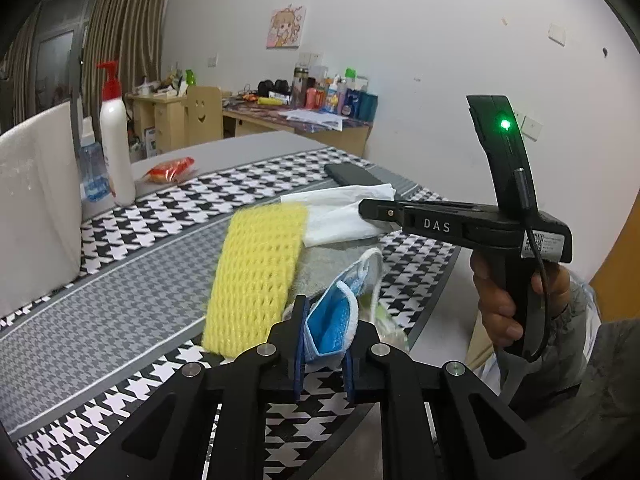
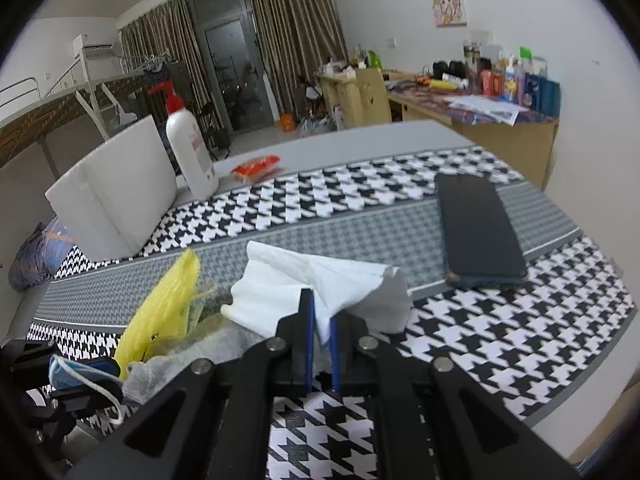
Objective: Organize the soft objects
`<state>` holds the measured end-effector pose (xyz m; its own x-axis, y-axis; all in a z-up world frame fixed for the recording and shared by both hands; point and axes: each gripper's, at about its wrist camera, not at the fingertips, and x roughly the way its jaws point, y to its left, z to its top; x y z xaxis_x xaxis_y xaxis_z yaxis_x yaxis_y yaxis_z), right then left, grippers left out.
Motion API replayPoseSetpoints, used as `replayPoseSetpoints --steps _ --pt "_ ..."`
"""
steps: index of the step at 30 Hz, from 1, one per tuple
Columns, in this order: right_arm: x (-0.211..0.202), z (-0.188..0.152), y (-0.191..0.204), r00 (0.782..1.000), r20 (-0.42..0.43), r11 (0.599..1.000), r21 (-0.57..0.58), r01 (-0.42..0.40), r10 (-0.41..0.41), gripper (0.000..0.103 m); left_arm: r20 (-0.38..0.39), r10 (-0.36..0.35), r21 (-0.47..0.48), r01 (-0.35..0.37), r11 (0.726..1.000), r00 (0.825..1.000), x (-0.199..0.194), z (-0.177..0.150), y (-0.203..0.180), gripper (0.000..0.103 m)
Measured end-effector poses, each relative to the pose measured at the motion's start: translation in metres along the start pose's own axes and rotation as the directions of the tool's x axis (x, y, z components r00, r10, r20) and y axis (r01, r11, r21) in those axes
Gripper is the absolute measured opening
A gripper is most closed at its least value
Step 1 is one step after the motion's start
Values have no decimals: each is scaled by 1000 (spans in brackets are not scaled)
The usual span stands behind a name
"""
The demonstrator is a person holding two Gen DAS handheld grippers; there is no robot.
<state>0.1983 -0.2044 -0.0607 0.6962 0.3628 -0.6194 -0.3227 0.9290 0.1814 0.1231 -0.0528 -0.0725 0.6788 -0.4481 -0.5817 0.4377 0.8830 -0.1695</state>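
Both grippers grip: left gripper (image 1: 324, 354) clamps the blue face mask (image 1: 334, 322), right gripper (image 2: 322, 354) pinches the white tissue (image 2: 304, 280), so lift slowly to avoid tearing.

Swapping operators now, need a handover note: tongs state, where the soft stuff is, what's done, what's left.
Left tongs: shut on the blue face mask, lifted at the near edge of the pile.
Right tongs: shut on a fold of the white tissue.
Yellow foam net stands tilted against the pile; a grey cloth lies under it on the houndstooth mat.
White box sits at the far left; whether it is the destination I cannot tell.
Done: both grasps made. Left: nothing looks sorted yet; mask, tissue, net and cloth all need placing.
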Motion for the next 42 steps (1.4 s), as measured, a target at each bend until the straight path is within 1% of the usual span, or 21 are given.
replayPoseSetpoints --steps 11,17,21,24,29,31,33,34,35,36,37,38,42 --pt "-32 14 10 995 98 1000 -8 18 -17 10 62 -6 -6 6 1000 998 -23 12 -2 11" --pt "-44 20 12 992 126 1000 5 -1 0 10 83 15 -12 -14 1000 996 -31 15 0 11" --pt "-50 21 17 988 154 1000 -4 -18 19 10 101 12 -35 -9 999 995 -38 15 6 11" --pt "-45 18 23 989 142 999 -20 -27 30 10 108 18 -50 -13 999 994 -42 15 9 11" --pt "-32 8 26 994 106 999 -45 1 4 10 96 38 -58 -32 998 995 -42 10 14 11" --pt "-25 1 25 997 76 999 -52 10 -6 10 92 42 -67 -36 997 995 -42 8 17 11" --pt "-17 -4 23 999 43 998 -59 22 -19 14 90 45 -70 -39 997 995 -43 7 20 11" --pt "-14 -6 23 999 25 997 -68 29 -28 21 86 46 -71 -40 997 995 -43 6 20 11" --pt "-11 -8 22 999 6 996 -76 41 -40 31 82 49 -72 -43 997 995 -42 5 21 11" --pt "-10 -10 22 999 0 996 -80 46 -46 37 78 51 -73 -45 996 996 -41 4 22 11" --pt "-9 -11 22 999 -5 995 -88 50 -50 49 75 51 -74 -45 996 996 -41 4 22 11" --pt "-10 -13 22 998 -5 993 -102 55 -56 54 72 50 -74 -44 996 996 -40 4 23 11" --pt "-14 -15 21 997 12 989 -126 81 -80 56 73 37 -76 -32 997 997 -42 4 23 11"
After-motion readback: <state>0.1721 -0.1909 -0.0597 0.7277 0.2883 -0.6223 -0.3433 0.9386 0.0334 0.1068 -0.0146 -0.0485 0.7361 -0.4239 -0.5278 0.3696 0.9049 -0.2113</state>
